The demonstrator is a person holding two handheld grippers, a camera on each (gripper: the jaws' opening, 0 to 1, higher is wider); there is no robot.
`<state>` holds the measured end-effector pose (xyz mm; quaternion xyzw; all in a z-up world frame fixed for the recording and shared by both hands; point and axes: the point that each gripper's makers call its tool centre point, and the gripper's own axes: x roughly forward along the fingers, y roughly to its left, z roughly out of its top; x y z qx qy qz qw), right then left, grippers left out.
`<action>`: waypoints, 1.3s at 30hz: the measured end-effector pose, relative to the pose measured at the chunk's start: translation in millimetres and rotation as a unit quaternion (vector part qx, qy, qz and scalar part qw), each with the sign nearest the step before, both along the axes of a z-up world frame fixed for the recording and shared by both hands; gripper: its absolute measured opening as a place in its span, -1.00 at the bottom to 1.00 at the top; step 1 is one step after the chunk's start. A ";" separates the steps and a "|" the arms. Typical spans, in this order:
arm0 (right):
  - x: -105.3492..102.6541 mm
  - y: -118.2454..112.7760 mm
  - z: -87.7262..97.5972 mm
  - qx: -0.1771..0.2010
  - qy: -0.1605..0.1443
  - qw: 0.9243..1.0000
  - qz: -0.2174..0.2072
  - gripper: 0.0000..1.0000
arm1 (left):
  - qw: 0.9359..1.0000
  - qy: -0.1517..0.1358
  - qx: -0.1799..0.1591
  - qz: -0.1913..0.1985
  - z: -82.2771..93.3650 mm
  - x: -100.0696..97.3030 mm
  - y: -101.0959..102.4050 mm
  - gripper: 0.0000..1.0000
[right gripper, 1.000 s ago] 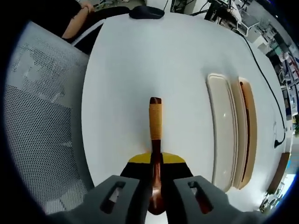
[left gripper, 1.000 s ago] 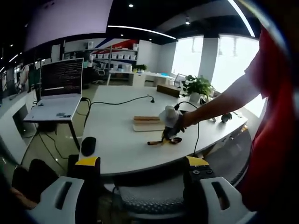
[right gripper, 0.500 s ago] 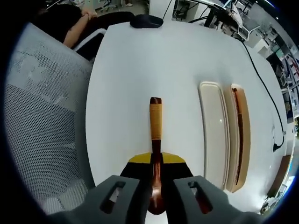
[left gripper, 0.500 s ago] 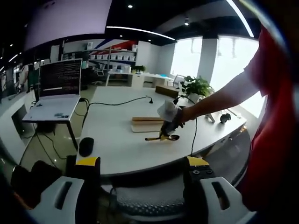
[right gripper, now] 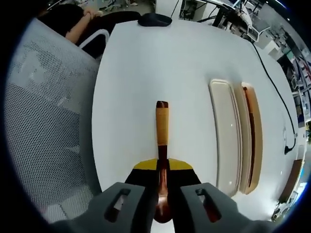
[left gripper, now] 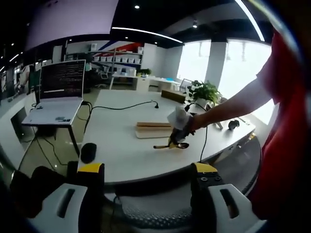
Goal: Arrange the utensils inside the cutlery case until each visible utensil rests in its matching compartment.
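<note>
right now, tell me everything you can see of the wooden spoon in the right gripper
The wooden spoon is dark reddish-brown with a yellow-tan wrapped band near its handle tip. The right gripper is shut on its bowl end, handle pointing forward, held above the white table, left of the cutlery case.

This is an office. A big white rounded table [left gripper: 121, 145] stands in an open room with more desks far behind it. An open grey laptop with lines of text on its screen [left gripper: 60, 85] sits on a small side stand. Black cables [left gripper: 116, 107] run across the table. A grey mesh office chair [right gripper: 43, 121] is at the table's edge. Long strip lights [left gripper: 146, 32] glow on the dark ceiling, tall bright windows [left gripper: 233, 73] fill one wall, and a green potted plant [left gripper: 205, 90] stands by them.
</note>
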<state>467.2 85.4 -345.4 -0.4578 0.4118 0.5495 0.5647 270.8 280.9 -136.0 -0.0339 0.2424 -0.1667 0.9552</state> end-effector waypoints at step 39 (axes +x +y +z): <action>-6.1 -3.6 9.9 0.007 -0.027 0.999 0.022 -0.97 | 0.999 -0.015 -0.005 -0.036 19.8 15.1 -14.5 0.57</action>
